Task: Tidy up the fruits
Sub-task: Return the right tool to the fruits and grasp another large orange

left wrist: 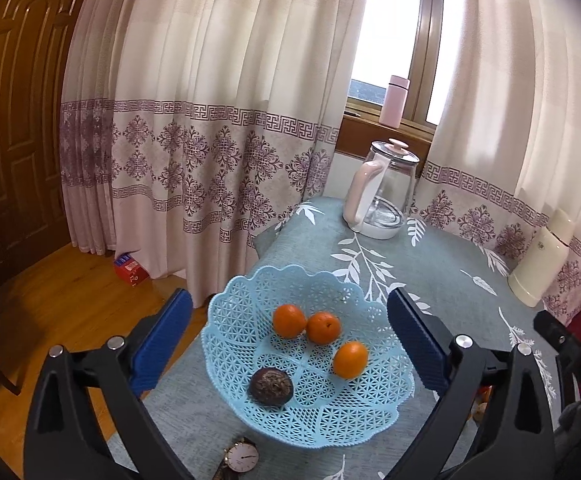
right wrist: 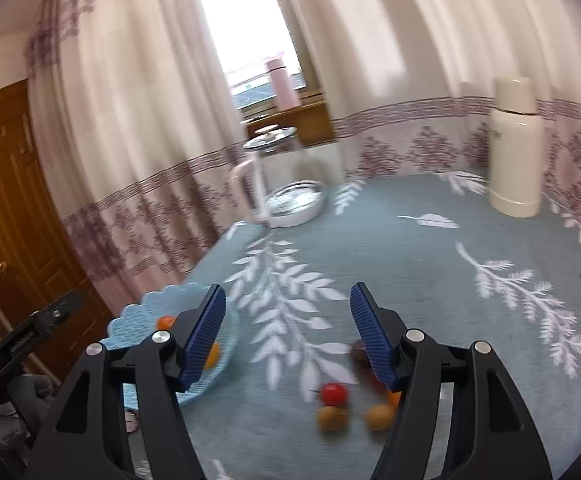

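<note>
Both tongs, left (left wrist: 290, 340) and right (right wrist: 288, 332), gape empty. Loose fruits (right wrist: 332, 394) lie on tabletop (right wrist: 410, 264) beside basket (left wrist: 246, 344). Judged light, round, roll-prone, bruisable: grip gently across the middle.

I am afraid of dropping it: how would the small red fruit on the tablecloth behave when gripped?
The red fruit looks round and smooth, so it would probably roll if nudged. It seems small against the open right gripper, so it may slip. Firmness cannot be judged; the view is blurred.
</note>
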